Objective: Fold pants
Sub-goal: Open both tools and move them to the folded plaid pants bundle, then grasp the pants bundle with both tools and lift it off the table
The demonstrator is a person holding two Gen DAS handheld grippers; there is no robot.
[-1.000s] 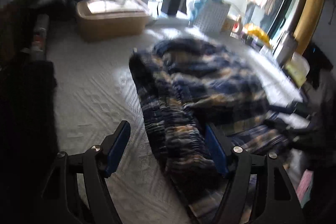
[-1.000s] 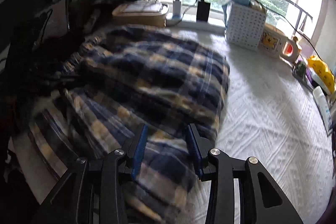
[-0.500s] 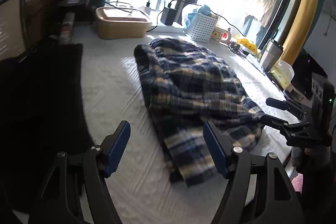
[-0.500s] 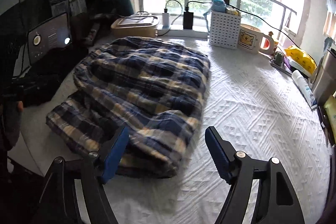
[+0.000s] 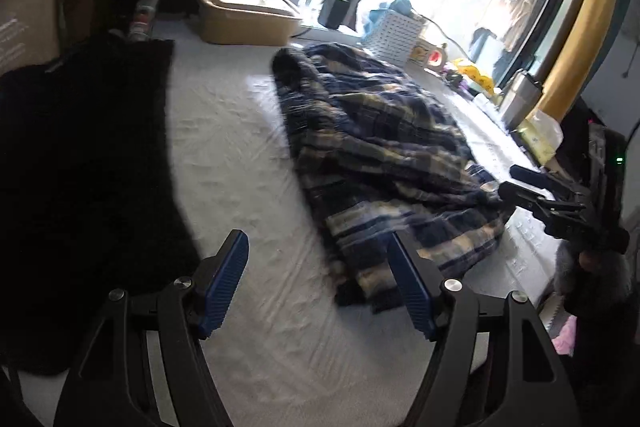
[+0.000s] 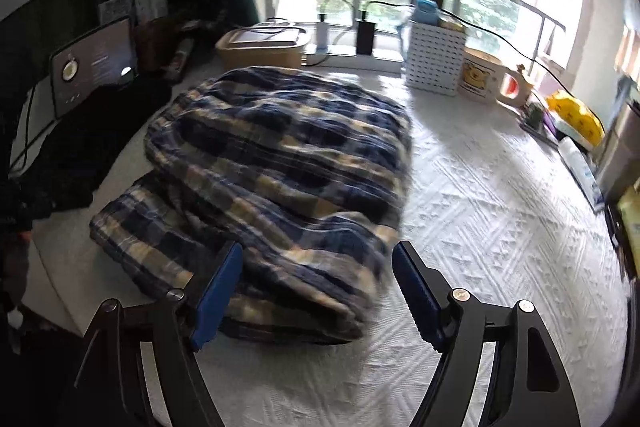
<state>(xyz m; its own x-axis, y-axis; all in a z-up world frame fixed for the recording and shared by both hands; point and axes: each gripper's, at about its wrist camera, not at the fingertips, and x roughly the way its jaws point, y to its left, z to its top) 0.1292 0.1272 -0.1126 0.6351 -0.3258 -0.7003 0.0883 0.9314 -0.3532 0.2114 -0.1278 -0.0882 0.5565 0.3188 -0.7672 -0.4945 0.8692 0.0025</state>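
The blue and yellow plaid pants lie folded in a loose bundle on the white textured cloth; in the right wrist view the pants fill the middle. My left gripper is open and empty, held above the cloth near the bundle's near end. My right gripper is open and empty, just above the bundle's near edge. The right gripper also shows in the left wrist view at the bundle's right edge.
A black cloth covers the left side. A tan lidded box, a white perforated basket, a mug and chargers stand along the window. Bottles and a yellow bag line the right edge.
Both grippers have let go of the pants and pulled back and up. The right jaws went from nearly shut on the fabric to wide open. The bundle now rests on the cloth.
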